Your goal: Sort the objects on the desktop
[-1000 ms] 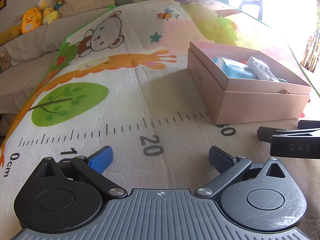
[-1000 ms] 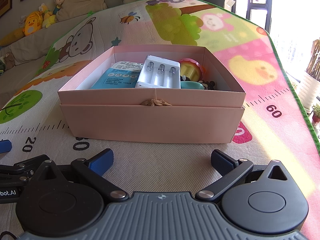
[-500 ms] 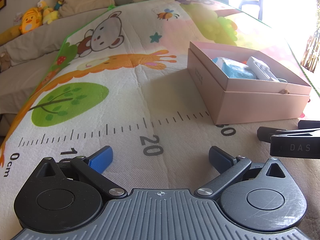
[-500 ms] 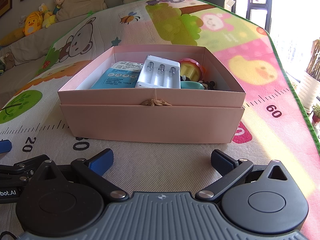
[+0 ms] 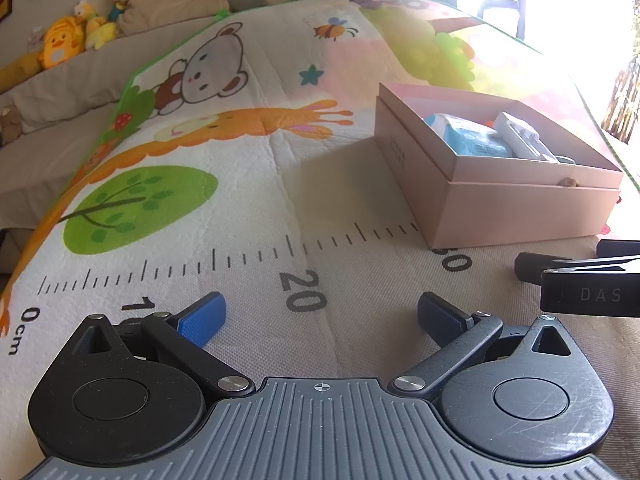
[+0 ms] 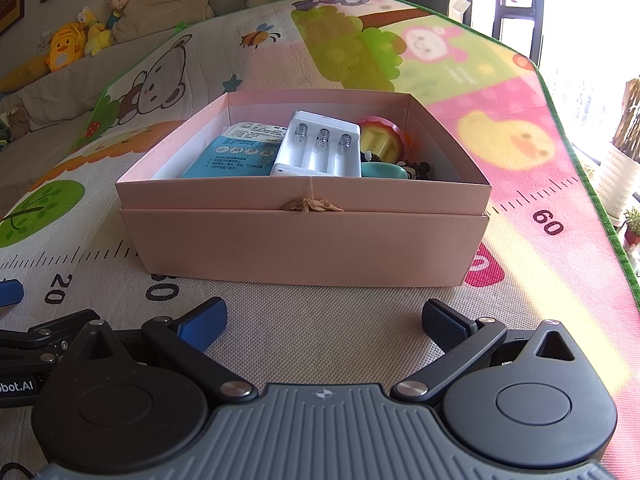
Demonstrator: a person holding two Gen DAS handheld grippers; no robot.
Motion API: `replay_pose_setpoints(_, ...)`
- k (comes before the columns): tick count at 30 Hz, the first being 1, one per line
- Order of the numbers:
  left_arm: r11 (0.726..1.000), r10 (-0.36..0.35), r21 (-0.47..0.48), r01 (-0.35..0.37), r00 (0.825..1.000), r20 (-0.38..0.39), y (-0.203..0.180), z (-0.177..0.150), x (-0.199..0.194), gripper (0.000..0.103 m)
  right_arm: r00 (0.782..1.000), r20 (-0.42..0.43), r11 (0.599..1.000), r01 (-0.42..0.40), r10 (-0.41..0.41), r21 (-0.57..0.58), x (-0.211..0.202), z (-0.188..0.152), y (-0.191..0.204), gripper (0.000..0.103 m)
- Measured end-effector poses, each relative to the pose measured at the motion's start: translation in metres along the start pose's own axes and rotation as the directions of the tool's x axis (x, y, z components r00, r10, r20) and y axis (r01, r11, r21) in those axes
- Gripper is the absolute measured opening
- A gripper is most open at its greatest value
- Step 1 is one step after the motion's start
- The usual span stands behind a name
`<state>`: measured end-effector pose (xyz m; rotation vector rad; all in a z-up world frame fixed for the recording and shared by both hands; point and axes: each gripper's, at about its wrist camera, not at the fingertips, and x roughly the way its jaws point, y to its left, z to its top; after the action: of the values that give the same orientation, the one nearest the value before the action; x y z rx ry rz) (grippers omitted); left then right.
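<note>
A pink cardboard box (image 6: 304,244) stands open on the play mat, straight ahead of my right gripper (image 6: 324,316). Inside lie a white battery charger (image 6: 316,148), a blue packet (image 6: 236,154), a yellow and pink round toy (image 6: 384,140), a teal piece (image 6: 382,170) and small dark bits. My right gripper is open and empty, a short way in front of the box. My left gripper (image 5: 320,316) is open and empty, low over the mat left of the box (image 5: 500,208). The right gripper's side (image 5: 580,284) shows in the left wrist view.
The cartoon play mat (image 5: 248,200) with a printed ruler covers the surface. A grey sofa (image 5: 52,92) with stuffed toys (image 5: 60,46) runs along the left and back. The mat's green edge (image 6: 592,184) lies at the right, with bright windows beyond.
</note>
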<state>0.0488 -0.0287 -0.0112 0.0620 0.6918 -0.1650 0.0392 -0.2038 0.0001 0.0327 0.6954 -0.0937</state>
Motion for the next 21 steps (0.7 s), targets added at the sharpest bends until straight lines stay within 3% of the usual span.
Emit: replay_pose_setpoints(21,1.0,0.013,-0.019,-0.014,0.999,-0.048,-0.0026,0.003,-0.0017,0.103,1.0,0.0,1.0,0.0,0.0,0.0,0.0003,0.0,0.0005,0.103)
